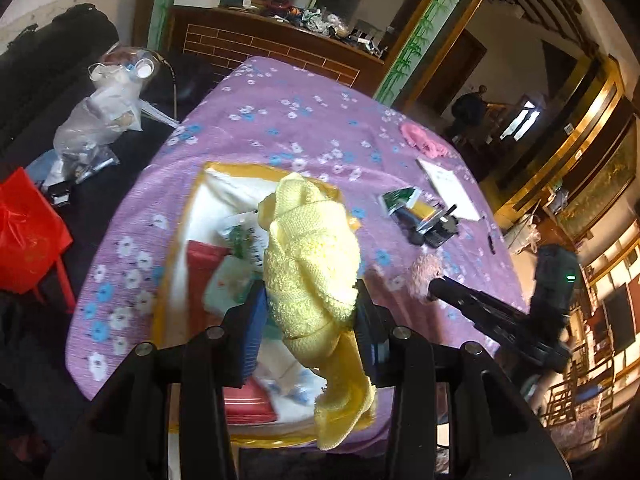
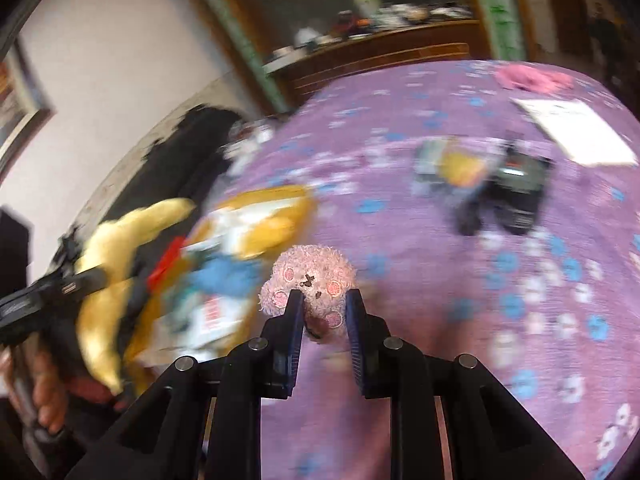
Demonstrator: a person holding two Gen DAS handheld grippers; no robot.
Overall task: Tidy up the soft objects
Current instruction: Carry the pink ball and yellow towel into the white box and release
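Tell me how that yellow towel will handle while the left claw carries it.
Likely floppy: the yellow towel bunches between the left claw fingers and a tail droops below. Probably light, and its looped knit looks grippy, so slipping seems unlikely.

Box: your yellow towel [image 1: 310, 264] hangs over the yellow-rimmed box [image 1: 182, 240], already crowded.
Right: black gadgets [image 1: 430, 222], paper [image 1: 448, 188] block you.
Far cloth [image 1: 280, 116]: open, pink rag [image 1: 424, 140] aside.

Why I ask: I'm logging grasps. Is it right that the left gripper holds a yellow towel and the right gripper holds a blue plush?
Not quite: the plush in the right gripper is pink, as the right wrist view shows. The left gripper does hold the yellow towel.
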